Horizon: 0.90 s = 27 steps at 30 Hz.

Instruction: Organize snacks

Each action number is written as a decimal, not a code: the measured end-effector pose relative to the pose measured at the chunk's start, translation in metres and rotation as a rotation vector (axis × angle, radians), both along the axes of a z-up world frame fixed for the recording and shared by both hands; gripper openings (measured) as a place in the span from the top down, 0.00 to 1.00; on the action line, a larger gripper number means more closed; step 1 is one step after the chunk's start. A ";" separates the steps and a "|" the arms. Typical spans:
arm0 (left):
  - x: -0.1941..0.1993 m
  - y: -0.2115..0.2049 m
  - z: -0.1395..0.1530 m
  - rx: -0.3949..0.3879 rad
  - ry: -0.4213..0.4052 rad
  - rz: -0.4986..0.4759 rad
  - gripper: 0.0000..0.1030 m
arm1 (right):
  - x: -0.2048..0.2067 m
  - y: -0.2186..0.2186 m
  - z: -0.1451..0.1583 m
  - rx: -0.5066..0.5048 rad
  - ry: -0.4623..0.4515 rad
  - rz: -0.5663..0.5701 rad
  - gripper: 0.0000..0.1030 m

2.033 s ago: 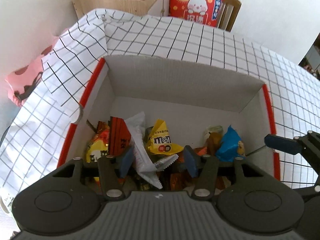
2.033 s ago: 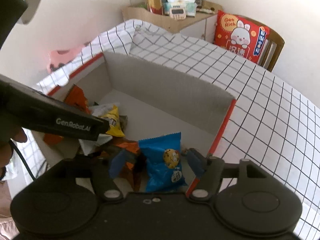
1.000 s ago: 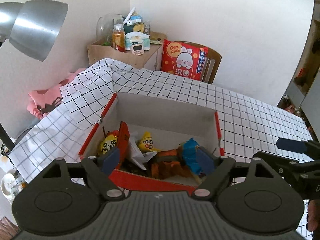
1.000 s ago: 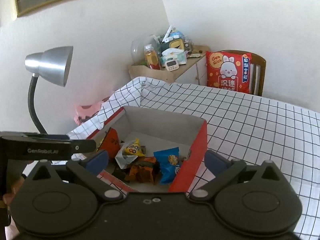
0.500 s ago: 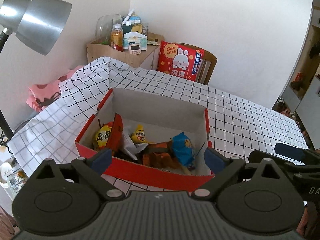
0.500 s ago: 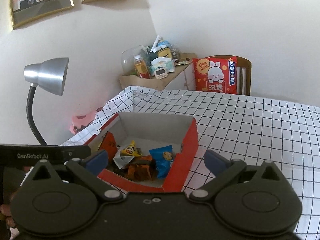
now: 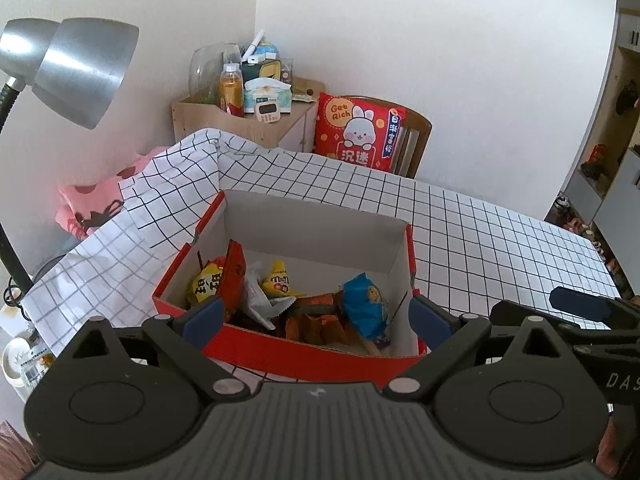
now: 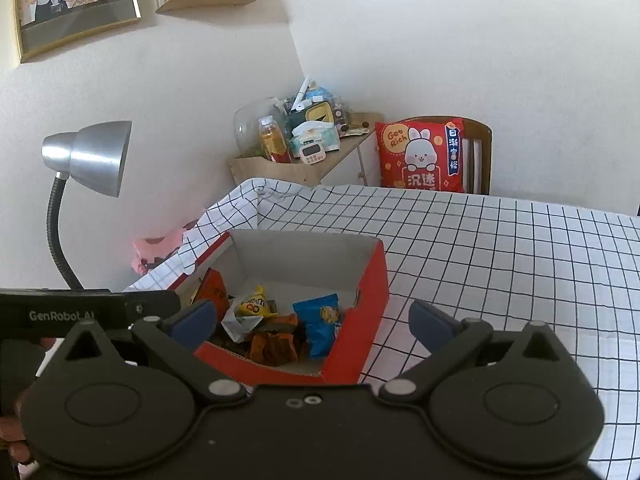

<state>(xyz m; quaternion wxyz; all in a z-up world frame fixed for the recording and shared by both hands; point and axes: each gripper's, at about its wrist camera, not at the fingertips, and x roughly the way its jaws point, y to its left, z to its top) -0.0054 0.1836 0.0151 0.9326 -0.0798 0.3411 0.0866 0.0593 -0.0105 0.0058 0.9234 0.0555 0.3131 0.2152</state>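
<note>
A red cardboard box (image 7: 304, 354) (image 8: 374, 280) with white inner walls sits on the checked tablecloth. Inside lie several snack packs: a blue cookie bag (image 7: 366, 308) (image 8: 320, 326), a yellow candy bag (image 7: 280, 282) (image 8: 254, 306), orange wrappers (image 7: 316, 322) (image 8: 274, 346) and a white pack (image 7: 256, 300). My left gripper (image 7: 316, 316) hangs above and in front of the box, open and empty. My right gripper (image 8: 314, 316) stands open and empty too, held back above the box's near right corner.
A silver desk lamp (image 7: 76, 68) (image 8: 92, 156) stands at the left. A wooden shelf with a bottle and clutter (image 7: 248, 96) and a chair with a red rabbit cushion (image 7: 360, 136) (image 8: 424, 156) stand behind the table. Checked cloth (image 8: 500, 260) stretches right of the box.
Both grippers pulled up and back out of the box, leaving the white pack and blue bag inside. Their jaws spread wide. Over the last half second little moved.
</note>
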 end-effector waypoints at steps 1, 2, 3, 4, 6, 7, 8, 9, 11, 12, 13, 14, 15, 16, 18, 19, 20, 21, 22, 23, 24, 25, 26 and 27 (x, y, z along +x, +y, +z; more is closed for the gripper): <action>0.000 0.000 0.000 -0.001 0.001 -0.001 0.04 | 0.000 0.000 0.000 0.001 -0.001 -0.002 0.00; 0.000 0.000 -0.001 -0.003 0.002 -0.002 0.04 | 0.000 0.000 0.000 0.002 0.000 -0.004 0.00; 0.000 0.000 -0.001 -0.003 0.004 -0.001 0.04 | -0.001 0.000 -0.001 0.003 0.000 -0.006 0.00; -0.001 -0.001 -0.001 -0.003 0.006 0.000 0.04 | -0.001 0.000 -0.001 0.004 0.000 -0.006 0.00; -0.001 0.000 -0.001 -0.003 0.004 0.002 0.04 | -0.001 0.000 0.000 0.002 -0.005 -0.006 0.00; -0.002 0.000 0.000 -0.004 0.001 0.003 0.04 | -0.001 0.000 0.000 0.001 -0.008 -0.007 0.00; -0.003 -0.001 0.000 -0.002 -0.002 0.002 0.04 | -0.002 0.000 0.000 0.000 -0.013 -0.007 0.00; -0.003 -0.001 0.001 0.000 -0.005 0.002 0.04 | -0.003 0.001 0.001 -0.002 -0.018 -0.008 0.00; -0.004 -0.001 0.001 0.000 -0.008 0.000 0.04 | -0.004 0.000 0.001 -0.004 -0.024 -0.012 0.00; -0.004 -0.001 0.001 -0.001 -0.009 0.000 0.04 | -0.004 0.000 0.002 -0.005 -0.026 -0.016 0.00; -0.004 -0.001 0.002 -0.003 -0.009 0.000 0.04 | -0.004 0.000 0.002 -0.004 -0.028 -0.019 0.00; -0.005 -0.001 0.002 -0.004 -0.010 0.000 0.04 | -0.005 -0.001 0.002 -0.004 -0.030 -0.023 0.00; -0.005 -0.001 0.002 -0.005 -0.010 -0.001 0.04 | -0.005 -0.001 0.002 -0.005 -0.031 -0.030 0.00; -0.006 -0.002 0.002 -0.005 -0.010 -0.001 0.04 | -0.005 -0.002 0.003 -0.006 -0.032 -0.040 0.00; -0.007 -0.002 0.003 -0.007 -0.012 -0.002 0.04 | -0.004 -0.003 0.004 -0.010 -0.035 -0.062 0.00; -0.007 -0.002 0.003 -0.007 -0.014 -0.003 0.04 | -0.004 -0.003 0.004 -0.011 -0.036 -0.068 0.00; -0.008 -0.002 0.003 -0.005 -0.017 -0.003 0.04 | -0.004 -0.004 0.004 -0.014 -0.038 -0.074 0.00; -0.008 -0.003 0.004 -0.003 -0.019 -0.002 0.04 | -0.005 -0.003 0.004 -0.016 -0.038 -0.077 0.00; -0.009 -0.003 0.004 -0.001 -0.023 -0.003 0.04 | -0.005 -0.003 0.004 -0.018 -0.039 -0.081 0.00; -0.010 -0.004 0.005 0.001 -0.025 -0.003 0.04 | -0.005 -0.003 0.004 -0.019 -0.040 -0.084 0.00; -0.011 -0.004 0.006 0.003 -0.029 -0.003 0.04 | -0.005 -0.003 0.004 -0.020 -0.042 -0.088 0.00; -0.012 -0.005 0.006 0.004 -0.033 -0.006 0.04 | -0.005 -0.002 0.004 -0.020 -0.043 -0.089 0.00; -0.012 -0.005 0.007 0.006 -0.036 -0.008 0.04 | -0.006 -0.002 0.005 -0.020 -0.043 -0.089 0.00; -0.013 -0.006 0.007 0.008 -0.040 -0.009 0.04 | -0.006 -0.002 0.005 -0.020 -0.044 -0.089 0.00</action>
